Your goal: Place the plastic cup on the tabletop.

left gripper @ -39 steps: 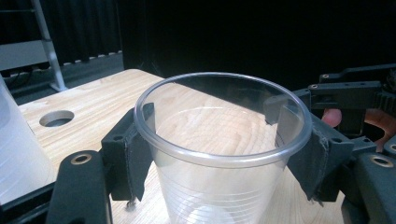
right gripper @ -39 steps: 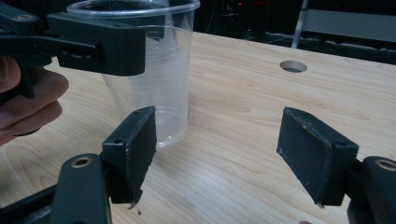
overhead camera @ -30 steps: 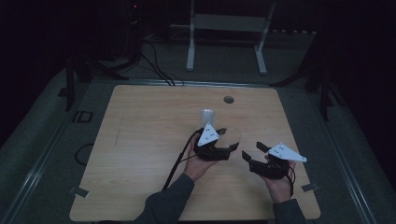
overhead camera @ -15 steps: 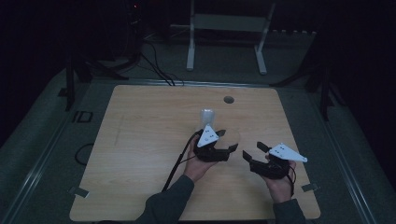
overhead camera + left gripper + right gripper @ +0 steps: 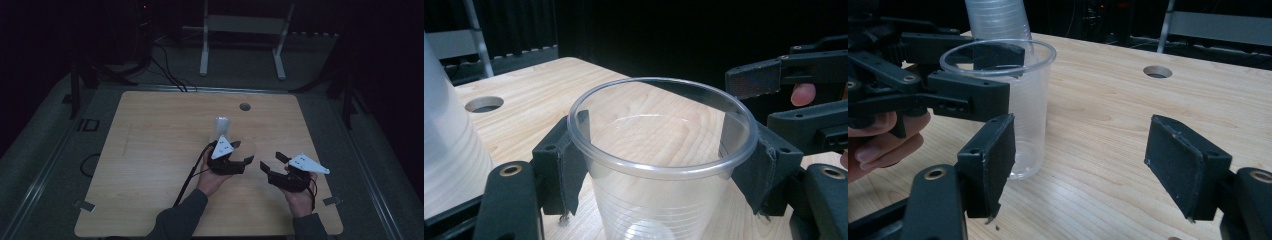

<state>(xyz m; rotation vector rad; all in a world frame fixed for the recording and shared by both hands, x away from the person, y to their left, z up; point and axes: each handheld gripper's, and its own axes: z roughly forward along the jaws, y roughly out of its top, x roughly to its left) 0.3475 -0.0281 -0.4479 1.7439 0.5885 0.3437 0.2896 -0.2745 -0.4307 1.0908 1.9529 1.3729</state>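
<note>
A clear plastic cup (image 5: 659,200) stands upright on the wooden table (image 5: 160,150), and my left gripper (image 5: 659,150) is shut on it just below the rim, one pad against each side. From above, the left gripper (image 5: 241,152) lies near the table's middle, with the cup (image 5: 248,148) faint between its jaws. Just behind it rises a stack of clear cups (image 5: 221,127), rim down. My right gripper (image 5: 1083,150) stands open with nothing between its fingers, a short way right of the cup (image 5: 1020,100). From above the right gripper (image 5: 272,164) points left toward the cup.
A round hole (image 5: 244,106) sits in the tabletop near the far edge. Beyond the table stands a white metal frame (image 5: 240,25), with cables on the floor at the back left. The table's left half is bare wood.
</note>
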